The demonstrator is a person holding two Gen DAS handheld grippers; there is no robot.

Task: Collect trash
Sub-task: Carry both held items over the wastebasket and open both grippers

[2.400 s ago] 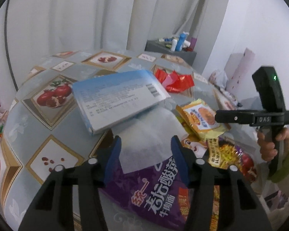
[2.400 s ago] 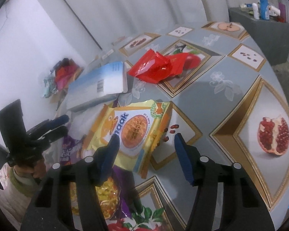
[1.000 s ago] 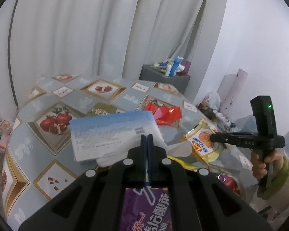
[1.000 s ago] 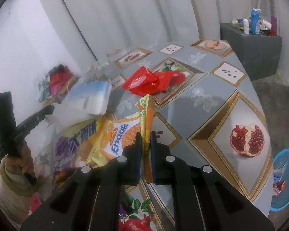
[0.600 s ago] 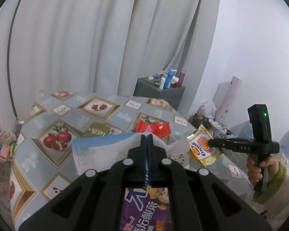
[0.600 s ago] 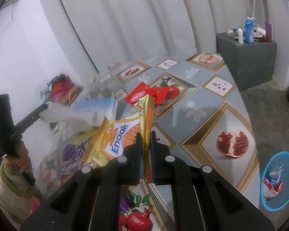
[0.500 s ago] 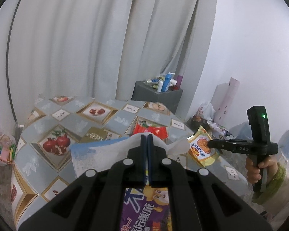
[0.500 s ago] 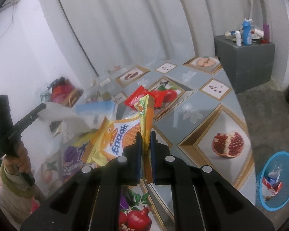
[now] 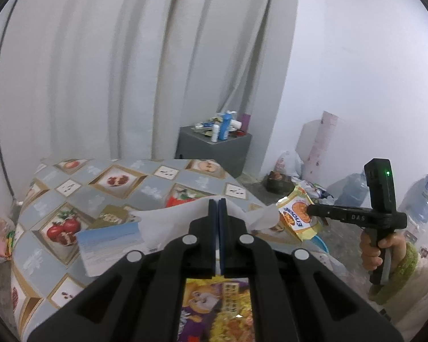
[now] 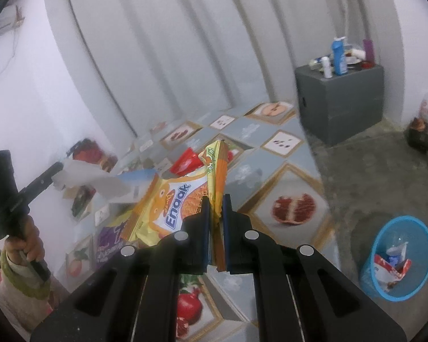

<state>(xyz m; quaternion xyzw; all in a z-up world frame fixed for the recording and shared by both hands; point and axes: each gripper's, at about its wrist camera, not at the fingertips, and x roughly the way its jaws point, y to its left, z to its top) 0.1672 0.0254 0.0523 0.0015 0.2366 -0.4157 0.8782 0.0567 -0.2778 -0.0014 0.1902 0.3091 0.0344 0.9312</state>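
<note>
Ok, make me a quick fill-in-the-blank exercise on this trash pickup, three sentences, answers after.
1. The right gripper is shut on a yellow ____ wrapper.
2. The left gripper is shut on a white ____.
3. The bin on the floor, already holding some trash, is coloured ____.

Missing words: Enaak; tissue; blue

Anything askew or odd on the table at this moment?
Yes: litter remains on the table. A blue-and-white box lies askew, a red wrapper is crumpled, and a purple noodle packet lies near the edge.
</note>
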